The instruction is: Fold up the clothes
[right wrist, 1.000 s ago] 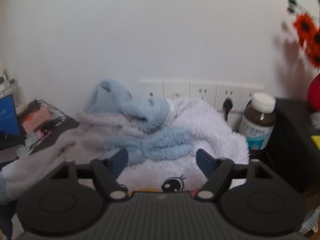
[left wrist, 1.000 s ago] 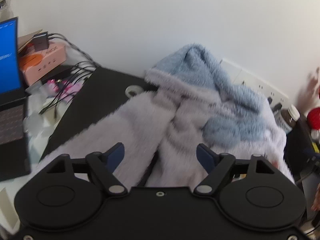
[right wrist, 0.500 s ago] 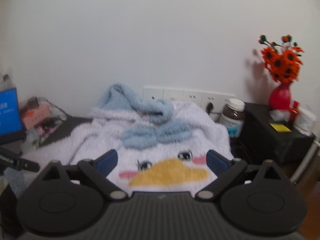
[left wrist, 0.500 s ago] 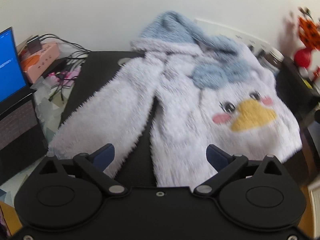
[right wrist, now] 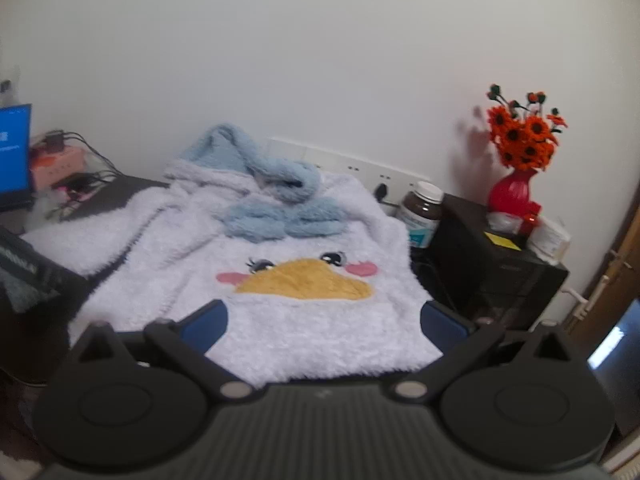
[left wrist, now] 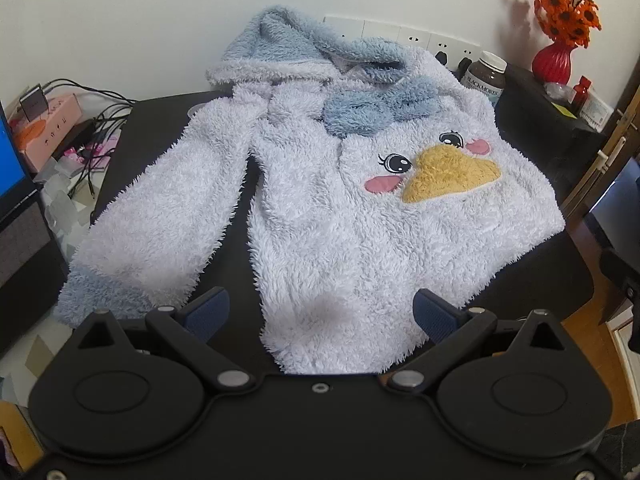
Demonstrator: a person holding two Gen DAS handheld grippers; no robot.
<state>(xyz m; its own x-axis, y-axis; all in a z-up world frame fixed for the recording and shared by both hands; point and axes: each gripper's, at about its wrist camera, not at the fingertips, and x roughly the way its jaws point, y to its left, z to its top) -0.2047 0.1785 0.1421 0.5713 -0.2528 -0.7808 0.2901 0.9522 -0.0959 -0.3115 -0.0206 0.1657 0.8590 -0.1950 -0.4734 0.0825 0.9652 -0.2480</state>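
Backed both grippers off since a second ago; hoodie (left wrist: 328, 216) now fully in view, flat face-up on desk (left wrist: 160, 128), one sleeve (left wrist: 160, 216) out. Left gripper (left wrist: 320, 312) wide, empty; right gripper (right wrist: 324, 320) opening, empty. Probably framing next fold.

This was a room in a home, used partly as a desk corner. A black table (left wrist: 168, 120) stood against a plain white wall with a row of sockets (left wrist: 404, 34). A red vase of orange flowers (right wrist: 516, 188), a supplement jar (left wrist: 486, 78), a lit laptop (right wrist: 14, 152) and tangled cables (left wrist: 96, 96) crowded its edges, and a wooden door (right wrist: 612, 276) showed alongside.
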